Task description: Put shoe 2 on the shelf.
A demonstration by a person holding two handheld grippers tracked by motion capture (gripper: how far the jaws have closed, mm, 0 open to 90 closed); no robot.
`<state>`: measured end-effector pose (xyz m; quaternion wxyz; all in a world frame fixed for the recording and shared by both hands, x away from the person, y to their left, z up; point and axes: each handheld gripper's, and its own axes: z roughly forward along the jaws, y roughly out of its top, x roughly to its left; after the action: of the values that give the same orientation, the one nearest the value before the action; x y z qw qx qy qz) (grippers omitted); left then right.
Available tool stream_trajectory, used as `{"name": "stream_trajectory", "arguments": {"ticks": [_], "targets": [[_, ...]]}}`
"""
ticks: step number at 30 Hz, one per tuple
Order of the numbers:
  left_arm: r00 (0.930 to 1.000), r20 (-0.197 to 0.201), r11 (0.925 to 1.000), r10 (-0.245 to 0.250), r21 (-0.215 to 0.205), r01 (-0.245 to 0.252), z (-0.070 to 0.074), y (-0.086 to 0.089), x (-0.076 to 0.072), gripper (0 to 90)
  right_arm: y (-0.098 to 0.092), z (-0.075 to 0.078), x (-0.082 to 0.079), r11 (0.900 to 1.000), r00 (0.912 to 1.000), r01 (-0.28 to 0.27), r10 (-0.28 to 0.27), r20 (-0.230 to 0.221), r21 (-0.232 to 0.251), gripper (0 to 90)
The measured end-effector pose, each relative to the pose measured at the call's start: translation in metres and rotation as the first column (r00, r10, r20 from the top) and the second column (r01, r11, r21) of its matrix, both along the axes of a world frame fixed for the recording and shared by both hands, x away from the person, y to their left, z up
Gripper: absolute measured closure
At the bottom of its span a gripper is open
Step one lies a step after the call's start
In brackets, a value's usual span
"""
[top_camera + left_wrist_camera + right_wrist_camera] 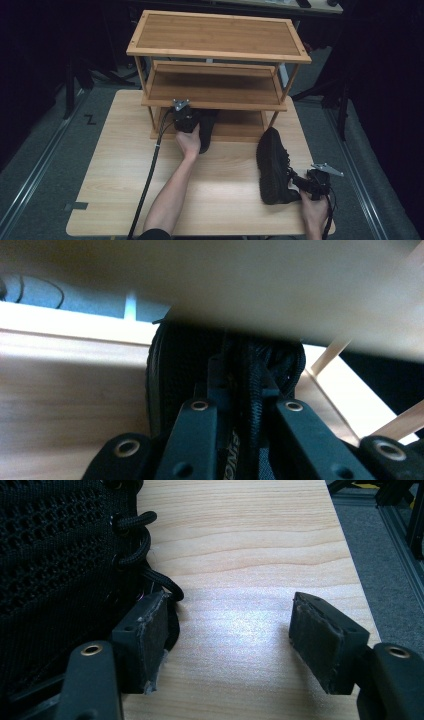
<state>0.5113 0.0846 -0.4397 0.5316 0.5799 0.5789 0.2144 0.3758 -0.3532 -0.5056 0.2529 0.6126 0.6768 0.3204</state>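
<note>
1. 1 black shoe (206, 131) is lying partly inside the bottom tier of the wooden shoe rack (215, 50), heel end sticking out toward 6 o'clock over the table (120, 165). Its long axis is running 12-to-6.
2. The left gripper (186, 120) is sitting at the shoe's 9 o'clock flank by the rack's front edge. In the left gripper view its jaws are standing close together around laces and tongue of the shoe (225, 370), so it appears to be clamping that shoe, though the pad tips are hidden.
3. A 2nd black shoe (272, 165) is resting on the table at about 4 o'clock from the rack, long axis near 12-to-6, toe toward the rack.
4. The right gripper (312, 182) is sitting just beside this shoe's heel end, at its 4 o'clock. In the right gripper view its jaws are standing wide apart, holding nothing; 1 pad (150, 630) is touching the mesh and laces of the shoe (60, 570), the other is over bare wood.
5. Judgement: the right hand is the nearer one to the 2nd shoe; its open slot must shift toward 9 o'clock to straddle the collar.
</note>
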Motion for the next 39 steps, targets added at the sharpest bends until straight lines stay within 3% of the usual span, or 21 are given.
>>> {"name": "stream_trajectory", "arguments": {"ticks": [4, 10, 12, 14, 18, 22, 25, 31, 35, 39], "targets": [[1.0000, -0.004, 1.0000, 0.003, -0.002, -0.003, -0.001, 0.002, 0.002, 83.1, 0.000, 0.000, 0.000, 1.000, 1.0000, 0.000, 0.000, 0.001, -0.002, 32.3], [1.0000, 0.002, 0.9991, 0.009, -0.041, -0.009, -0.002, 0.004, 0.004, 74.0, 0.000, 0.000, 0.000, 1.000, 1.0000, 0.001, -0.001, 0.001, -0.002, 32.3], [0.9998, 0.019, 0.9966, 0.006, -0.082, -0.004, 0.003, 0.006, 0.004, 70.9, 0.000, 0.000, 0.000, 1.000, 1.0000, 0.001, -0.001, 0.001, -0.002, 32.3], [0.9998, 0.017, 0.9966, 0.004, -0.082, -0.002, 0.003, 0.006, 0.004, 69.0, 0.001, 0.000, 0.000, 1.000, 1.0000, 0.001, -0.001, 0.000, -0.002, 32.3], [0.9999, -0.007, 0.9995, -0.008, -0.032, 0.008, 0.001, 0.009, 0.004, 59.9, 0.000, 0.000, 0.000, 1.000, 1.0000, 0.001, -0.001, 0.001, -0.003, 32.3], [0.9988, -0.029, 0.9990, -0.041, -0.022, 0.040, 0.002, 0.014, 0.001, 50.8, 0.001, 0.000, 0.000, 1.000, 1.0000, 0.000, 0.000, 0.000, -0.003, 32.3], [0.9984, -0.016, 0.9983, -0.055, 0.018, 0.055, 0.005, 0.014, -0.004, 46.4, 0.001, 0.000, 0.000, 1.000, 1.0000, 0.000, 0.000, 0.000, -0.003, 32.3], [0.9967, 0.012, 0.9958, -0.080, 0.045, 0.079, 0.013, 0.015, -0.012, 40.6, 0.001, 0.000, 0.000, 1.000, 1.0000, -0.002, 0.002, 0.000, -0.004, 32.3], [0.9938, 0.023, 0.9886, -0.109, 0.107, 0.106, 0.019, 0.014, -0.021, 39.6, 0.001, 0.000, 0.000, 1.000, 1.0000, -0.002, 0.002, 0.000, -0.003, 32.3], [0.9924, 0.029, 0.9842, -0.120, 0.135, 0.115, 0.022, 0.017, -0.029, 39.6, 0.001, 0.000, 0.000, 1.000, 1.0000, 0.000, 0.000, 0.001, -0.001, 32.4]]}}
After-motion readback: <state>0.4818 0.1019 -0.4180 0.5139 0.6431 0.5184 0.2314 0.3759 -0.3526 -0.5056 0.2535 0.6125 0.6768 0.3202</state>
